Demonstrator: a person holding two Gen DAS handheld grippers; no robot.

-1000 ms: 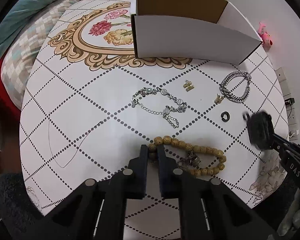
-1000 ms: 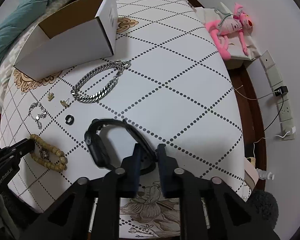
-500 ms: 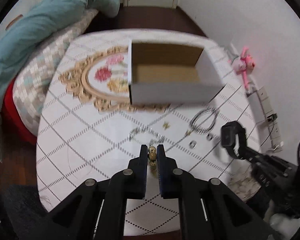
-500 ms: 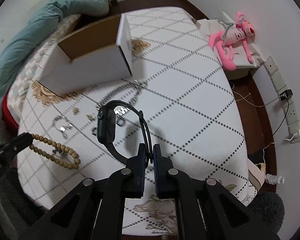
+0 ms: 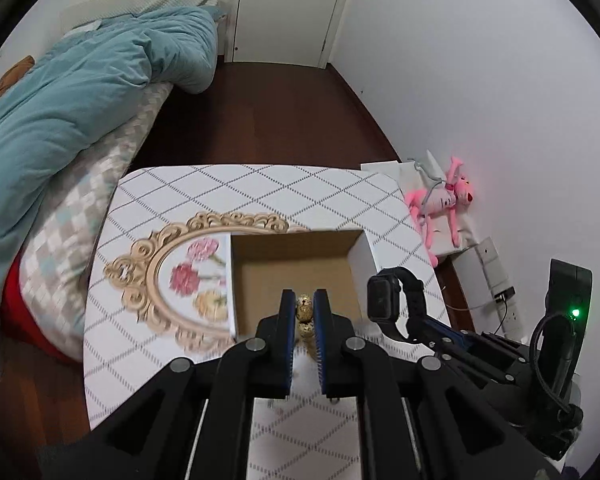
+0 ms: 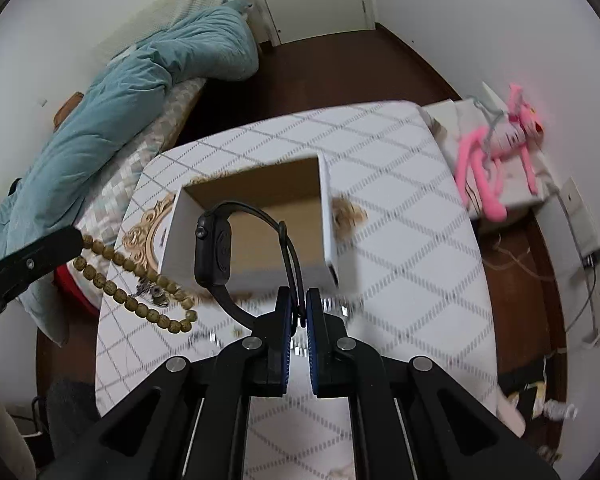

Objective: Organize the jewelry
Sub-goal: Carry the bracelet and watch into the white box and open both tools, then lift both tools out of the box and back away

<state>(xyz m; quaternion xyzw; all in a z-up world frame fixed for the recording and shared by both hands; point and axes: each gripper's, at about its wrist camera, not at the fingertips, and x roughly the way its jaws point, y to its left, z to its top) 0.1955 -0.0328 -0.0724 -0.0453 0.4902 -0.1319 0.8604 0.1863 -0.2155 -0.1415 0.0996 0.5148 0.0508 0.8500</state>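
White worktop (image 5: 148,360) crossed by a dotted grey diamond grid, with gold scrollwork framing pink and yellow flowers. Box (image 5: 362,258) white outside, brown inside. Tan speckled beads (image 6: 116,286). Black watch (image 6: 214,254). Teal quilt (image 5: 80,92). Pink plush toy (image 6: 500,148).

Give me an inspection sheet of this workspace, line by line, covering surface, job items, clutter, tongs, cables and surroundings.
Surface: table with white diamond-patterned cover and a gold floral motif.
Job's things: open cardboard box, inside looks empty; wooden bead bracelet and black smartwatch both held up in the air; small blurred jewelry pieces lying on the table.
Clutter: nothing seen.
Tongs: left tongs shut on the bead bracelet; right tongs shut on the smartwatch strap.
Cables: charger cable at the wall outlet.
Surroundings: teal duvet, pink plush toy, dark wood floor.
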